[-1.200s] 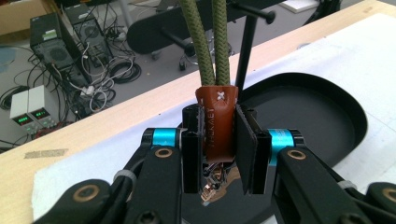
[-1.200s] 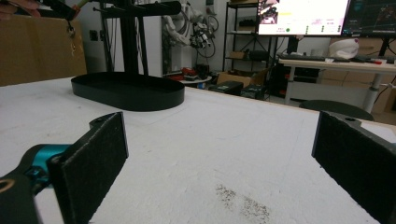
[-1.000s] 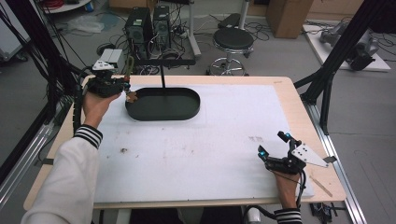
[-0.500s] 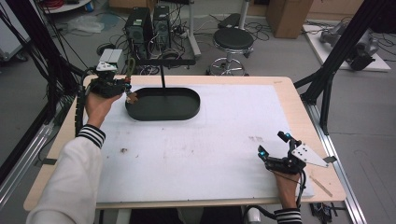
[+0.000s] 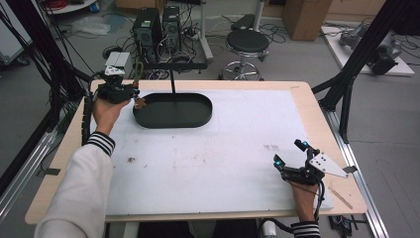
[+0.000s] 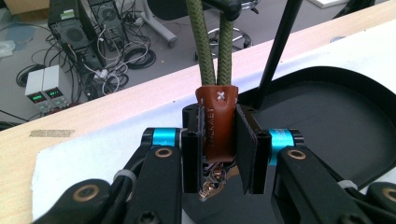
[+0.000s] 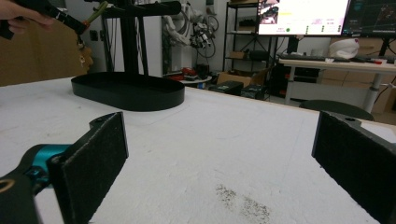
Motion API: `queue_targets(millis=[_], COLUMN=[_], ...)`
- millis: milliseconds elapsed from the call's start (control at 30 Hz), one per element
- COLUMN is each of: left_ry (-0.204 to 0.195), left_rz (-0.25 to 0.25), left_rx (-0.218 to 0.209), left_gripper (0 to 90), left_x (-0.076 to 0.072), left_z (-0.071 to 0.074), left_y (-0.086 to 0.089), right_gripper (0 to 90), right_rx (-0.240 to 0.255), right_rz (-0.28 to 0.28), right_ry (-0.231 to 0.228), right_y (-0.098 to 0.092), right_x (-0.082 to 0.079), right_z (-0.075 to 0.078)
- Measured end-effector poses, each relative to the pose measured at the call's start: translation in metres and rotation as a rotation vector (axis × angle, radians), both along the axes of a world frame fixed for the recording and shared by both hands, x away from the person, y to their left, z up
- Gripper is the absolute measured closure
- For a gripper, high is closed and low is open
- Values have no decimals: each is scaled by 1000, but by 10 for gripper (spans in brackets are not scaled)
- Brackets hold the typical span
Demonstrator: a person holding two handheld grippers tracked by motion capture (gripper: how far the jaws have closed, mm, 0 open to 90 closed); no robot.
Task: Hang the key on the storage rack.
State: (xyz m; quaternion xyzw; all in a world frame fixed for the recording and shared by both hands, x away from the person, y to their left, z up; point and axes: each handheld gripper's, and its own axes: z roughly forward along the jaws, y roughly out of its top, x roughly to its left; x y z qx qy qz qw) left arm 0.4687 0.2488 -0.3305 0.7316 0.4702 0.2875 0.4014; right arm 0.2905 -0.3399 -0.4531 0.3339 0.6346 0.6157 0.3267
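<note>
Left gripper view: your left gripper [image 6: 218,156] pinches a brown leather tab [image 6: 217,123] between its flat black pads. Two strands of green braided cord [image 6: 211,44] rise from the tab's stitched top, looping toward the crossbar of a black stand [image 5: 172,69]. Small metal hardware dangles below the tab, though it is too blurred to name.

In the high view, this keychain hangs at the tabletop's far left corner, just beside the left rim of the stand's oval black tray [image 5: 198,118]. Your right gripper [image 5: 292,156] rests near the front right corner on the white foam mat [image 5: 208,163], jaws spread wide and empty.

The leather looks smooth, so it could slip if your squeeze eases. Pulling sideways might snag the cord loop on the crossbar and tip the slender stand.
</note>
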Motion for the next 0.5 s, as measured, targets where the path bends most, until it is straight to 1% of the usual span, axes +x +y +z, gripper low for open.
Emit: queue_targets(millis=[100,200,400,500], left_ry=[-2,-8,14,16], left_rz=[3,6,19,20], left_rx=[6,4,10,13], left_gripper=[734,733,734,734], left_x=[0,1,6,7], left_z=[-1,-1,-7,-9], left_y=[0,-2,-2,-3], right_gripper=[25,25,25,25], right_rx=[0,0,-1,-4], right_rz=[0,-1,1,1], right_ry=[0,1,-1,-6], right_y=[0,0,-1,-1], right_x=[0,0,0,1], right_z=[0,0,0,0])
